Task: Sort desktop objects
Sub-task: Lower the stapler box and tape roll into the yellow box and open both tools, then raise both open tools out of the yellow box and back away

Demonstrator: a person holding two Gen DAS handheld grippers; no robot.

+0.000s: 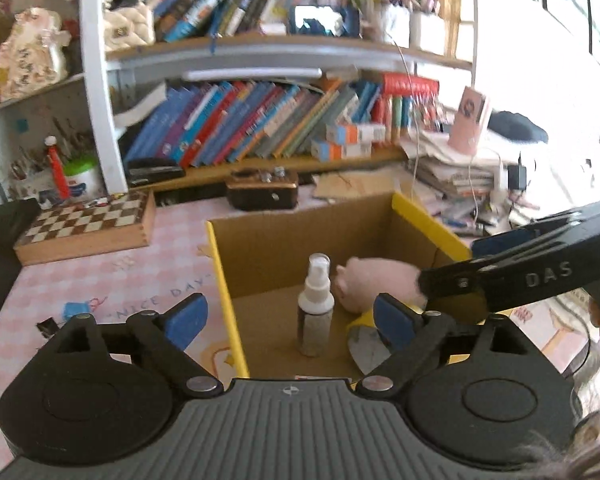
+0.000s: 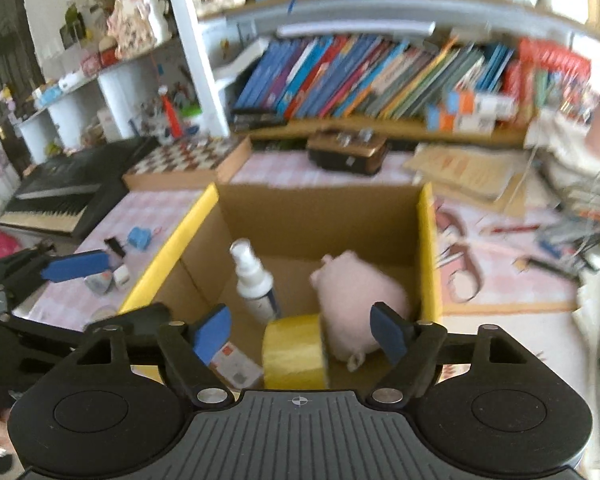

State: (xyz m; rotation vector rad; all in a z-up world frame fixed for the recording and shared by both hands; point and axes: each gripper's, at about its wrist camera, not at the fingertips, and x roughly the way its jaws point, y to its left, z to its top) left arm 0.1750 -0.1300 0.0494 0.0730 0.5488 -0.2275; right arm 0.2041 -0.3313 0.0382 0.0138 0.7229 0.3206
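An open cardboard box [image 1: 260, 248] with yellow edges stands on the pink checked desk; it also shows in the right wrist view [image 2: 320, 216]. Inside are a white spray bottle [image 1: 315, 308] [image 2: 256, 280], a pink plush pig [image 1: 374, 282] [image 2: 360, 296], a yellow tape roll [image 2: 294, 350] and a small carton [image 2: 236, 364]. My left gripper [image 1: 290, 320] is open and empty over the box's near left corner. My right gripper [image 2: 300, 332] is open and empty above the box's near side, over the tape roll. The right gripper's arm [image 1: 532, 276] reaches in from the right.
On the desk left of the box lie a blue clip [image 1: 74, 310] [image 2: 140, 237], a small black item [image 2: 115, 246] and small pieces [image 2: 100, 280]. A chessboard [image 1: 88, 224], a dark radio [image 1: 262, 190], a keyboard [image 2: 56, 200], scissors [image 2: 460, 268] and paper stacks [image 1: 452, 172] surround it.
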